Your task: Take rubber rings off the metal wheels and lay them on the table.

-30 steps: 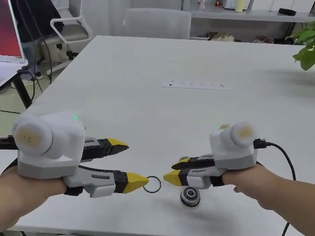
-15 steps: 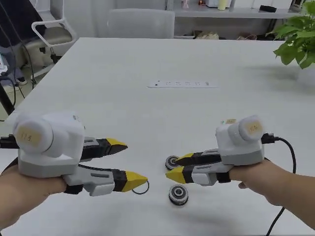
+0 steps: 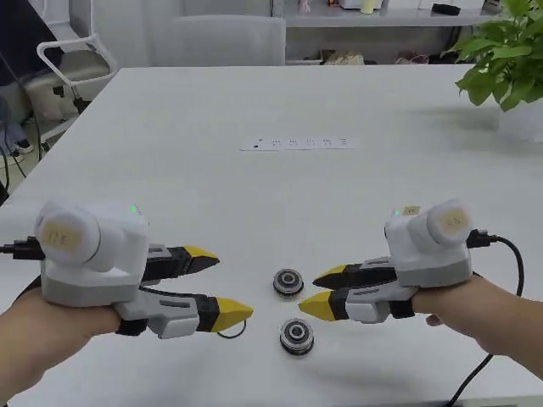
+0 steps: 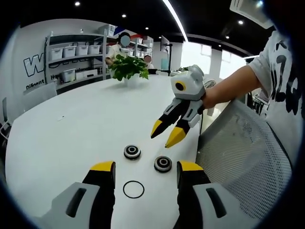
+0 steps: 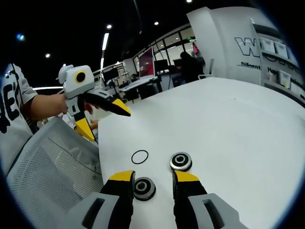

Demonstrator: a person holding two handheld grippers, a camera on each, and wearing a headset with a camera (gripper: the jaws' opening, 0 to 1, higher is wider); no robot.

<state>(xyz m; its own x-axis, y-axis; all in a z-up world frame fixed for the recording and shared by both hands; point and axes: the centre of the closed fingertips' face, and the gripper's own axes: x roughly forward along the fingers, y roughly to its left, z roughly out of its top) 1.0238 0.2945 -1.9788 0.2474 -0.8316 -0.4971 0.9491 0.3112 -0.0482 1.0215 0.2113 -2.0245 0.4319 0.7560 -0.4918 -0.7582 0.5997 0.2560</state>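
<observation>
Two small metal wheels with dark rims lie on the white table (image 3: 280, 195): one farther wheel (image 3: 288, 283) (image 4: 132, 151) (image 5: 181, 161) and one nearer wheel (image 3: 297, 336) (image 4: 163, 163) (image 5: 144, 187). A loose thin black rubber ring (image 3: 229, 329) (image 4: 134, 189) (image 5: 139, 156) lies flat to their left, partly hidden under my left gripper's lower jaw. My left gripper (image 3: 222, 282) (image 4: 146, 168) (image 5: 107, 123) hovers open over the ring. My right gripper (image 3: 318, 291) (image 5: 153, 176) (image 4: 167, 133) is open, its tips just right of the wheels and holding nothing.
A white strip with small marks (image 3: 295, 143) lies mid-table. A green plant (image 3: 501, 47) (image 4: 127, 67) stands at the far right corner. A grey mesh chair (image 4: 238, 157) (image 5: 52, 167) sits at the near table edge, and another chair (image 3: 227, 41) at the far side.
My right gripper has drawn back to the right, uncovering the farther wheel. My left gripper's lower tip now overlaps the ring. The head camera has swung right.
</observation>
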